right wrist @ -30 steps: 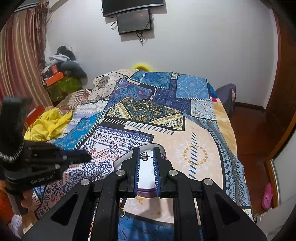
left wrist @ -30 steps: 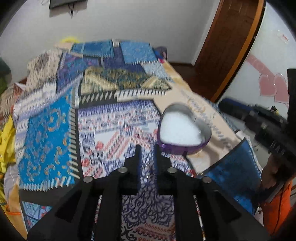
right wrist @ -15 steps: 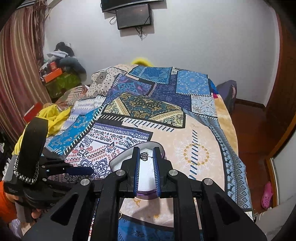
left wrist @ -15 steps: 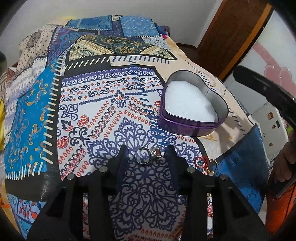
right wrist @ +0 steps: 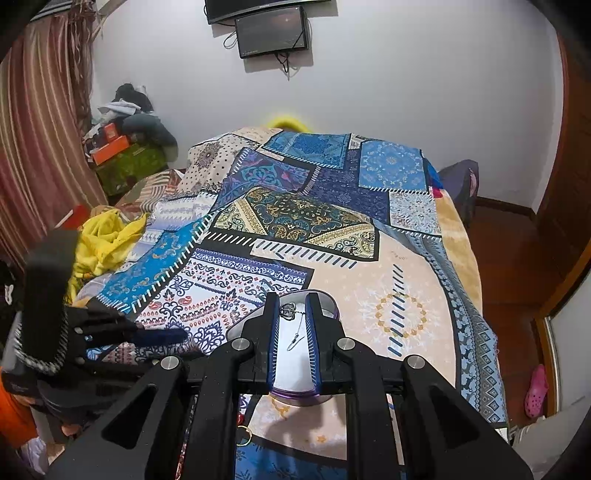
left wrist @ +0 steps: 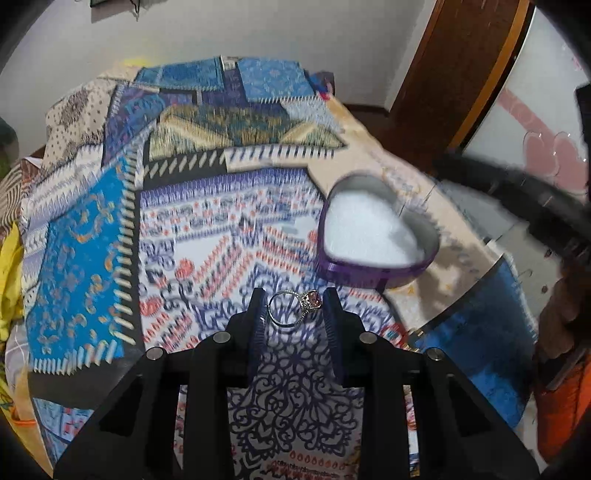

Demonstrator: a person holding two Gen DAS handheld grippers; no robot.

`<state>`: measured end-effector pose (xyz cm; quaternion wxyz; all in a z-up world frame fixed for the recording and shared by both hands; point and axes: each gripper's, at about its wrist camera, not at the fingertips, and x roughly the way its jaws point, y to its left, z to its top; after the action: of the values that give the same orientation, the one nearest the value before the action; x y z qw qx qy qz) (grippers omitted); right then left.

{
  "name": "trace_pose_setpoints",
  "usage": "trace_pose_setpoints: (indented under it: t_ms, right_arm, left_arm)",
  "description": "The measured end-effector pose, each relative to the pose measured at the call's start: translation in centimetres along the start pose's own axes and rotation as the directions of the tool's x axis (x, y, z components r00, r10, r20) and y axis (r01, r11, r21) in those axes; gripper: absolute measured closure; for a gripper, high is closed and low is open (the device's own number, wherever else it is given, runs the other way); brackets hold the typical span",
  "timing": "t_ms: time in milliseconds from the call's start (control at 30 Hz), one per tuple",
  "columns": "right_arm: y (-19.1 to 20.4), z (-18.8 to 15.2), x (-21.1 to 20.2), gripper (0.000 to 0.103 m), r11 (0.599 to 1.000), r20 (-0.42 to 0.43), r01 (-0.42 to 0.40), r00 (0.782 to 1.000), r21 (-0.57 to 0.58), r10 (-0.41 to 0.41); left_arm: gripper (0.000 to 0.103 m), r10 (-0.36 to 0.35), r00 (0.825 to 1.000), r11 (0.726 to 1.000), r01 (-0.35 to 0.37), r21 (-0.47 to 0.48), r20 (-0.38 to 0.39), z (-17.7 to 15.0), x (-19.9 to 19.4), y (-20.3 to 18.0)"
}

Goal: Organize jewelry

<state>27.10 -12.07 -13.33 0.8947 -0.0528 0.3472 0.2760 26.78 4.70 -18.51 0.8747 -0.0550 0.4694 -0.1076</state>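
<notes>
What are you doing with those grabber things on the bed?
A person is tidying jewelry. The left hand-held gripper has just closed in around a ring with a pink stone. The right hand-held gripper pinches a thin necklace over the purple heart box on the bedspread.

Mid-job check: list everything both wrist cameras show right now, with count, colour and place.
ring: one, silver with a pink stone, between the left gripper's pads.
pendant necklace: one, silver, pinched in the right gripper, chain hanging over the box.
heart-shaped box: one, purple, white lining, on the bedspread.
small rings: at least one, gold, on the near edge of the bed; details unclear.
bedspread: one, blue patchwork, covering the bed.
yellow cloth: one, beside the bed.
screens: two, black, on the wall.
slipper: one, pink, on the floor.
left gripper: black, jaws just closing on the ring.
right gripper: black, shut on the necklace.
</notes>
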Motion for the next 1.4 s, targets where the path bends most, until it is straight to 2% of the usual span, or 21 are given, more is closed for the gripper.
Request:
trace_pose_setpoints:
  t_ms: [133,267,600,767,833,900,1167,1400]
  right_arm:
    - [-0.4,-0.2,0.6,0.09,1.0,-0.02,0.004,1.0,0.015,-0.004]
    - [-0.9,-0.4,1.1,0.09,0.999,-0.046,-0.006,0.999,0.039,0.008]
    - [-1.1,-0.9,1.3,0.09,0.999,-0.079,-0.041,0.996,0.03,0.044]
    - [-0.9,-0.8,1.0,0.088,0.998,-0.088,-0.057,0.994,0.028,0.06]
    - [-0.8,-0.7,0.6,0.082,0.999,-0.078,-0.042,0.996,0.024,0.044]
    - [-0.9,-0.7,0.2,0.08,0.999,-0.069,-0.031,0.997,0.027,0.033]
    - [-0.3,-0.7,-2.3,0.08,1.0,-0.03,0.017,0.999,0.021,-0.016]
    - [1.5,-1.4,-4.9,0.08,0.999,0.006,0.054,0.999,0.004,-0.054]
  left_arm:
    - [0.073,-0.052,0.997,0.999,0.052,-0.007,0.055,1.7,-1.4,-0.5]
    - [0.073,-0.069,0.995,0.997,0.066,0.034,0.074,2.9,-1.1,-1.9]
    - [0.073,-0.112,0.993,0.993,0.111,0.052,0.026,3.6,1.4,-3.0]
    - [0.073,-0.119,0.992,0.992,0.117,0.038,0.032,3.8,1.2,-2.8]
    - [0.073,-0.109,0.993,0.993,0.107,0.039,0.038,3.9,0.7,-2.7]
    - [0.073,-0.093,0.994,0.995,0.091,0.041,0.049,3.8,0.1,-2.6]
    - [0.073,-0.033,0.994,0.999,0.03,0.031,0.1,3.0,-3.4,-2.0]
    - [0.072,0.007,0.991,0.999,-0.014,0.05,0.133,1.1,-6.9,-2.8]
